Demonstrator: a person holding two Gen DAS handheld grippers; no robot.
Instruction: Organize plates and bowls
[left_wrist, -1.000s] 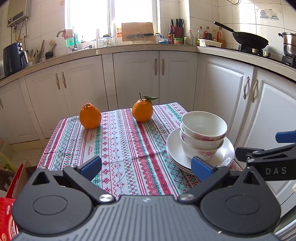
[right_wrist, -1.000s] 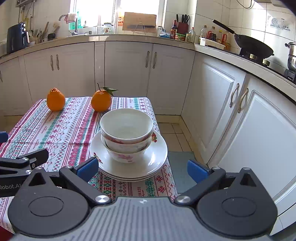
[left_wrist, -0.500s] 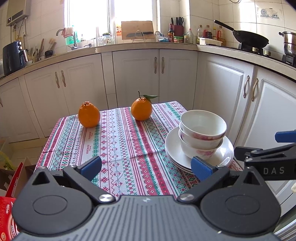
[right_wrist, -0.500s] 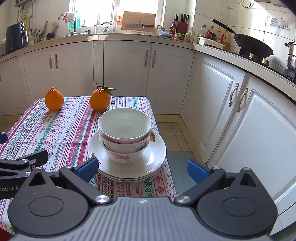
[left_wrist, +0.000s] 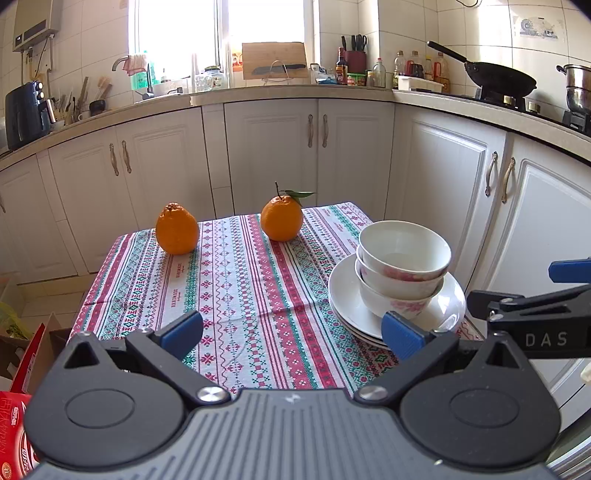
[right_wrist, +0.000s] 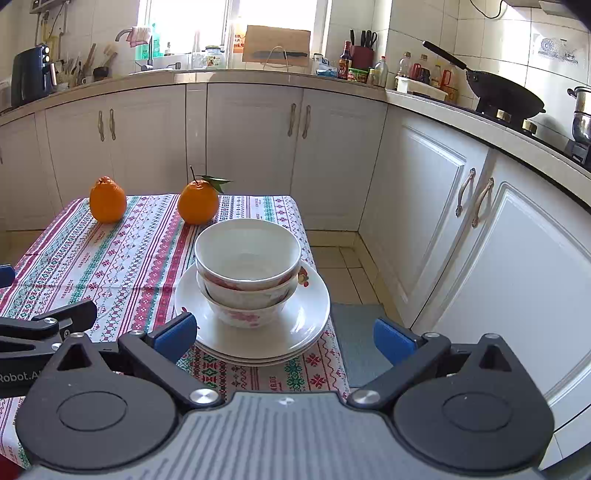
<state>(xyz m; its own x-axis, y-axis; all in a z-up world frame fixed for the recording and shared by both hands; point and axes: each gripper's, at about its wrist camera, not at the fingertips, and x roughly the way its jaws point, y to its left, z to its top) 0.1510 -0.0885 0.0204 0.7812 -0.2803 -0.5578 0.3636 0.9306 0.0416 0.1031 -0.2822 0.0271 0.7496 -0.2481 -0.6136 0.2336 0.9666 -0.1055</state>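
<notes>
We hold our left gripper and right gripper short of the stacked bowls on the plates at the desk edge, jaws spread, empty; we judge the next move needs a rim pinch on the top bowl

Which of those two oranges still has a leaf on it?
The orange nearer the stacked bowls has it: the leafy orange carries a stem and green leaf. The other orange, farther left, has only a bumpy knob on top.
</notes>
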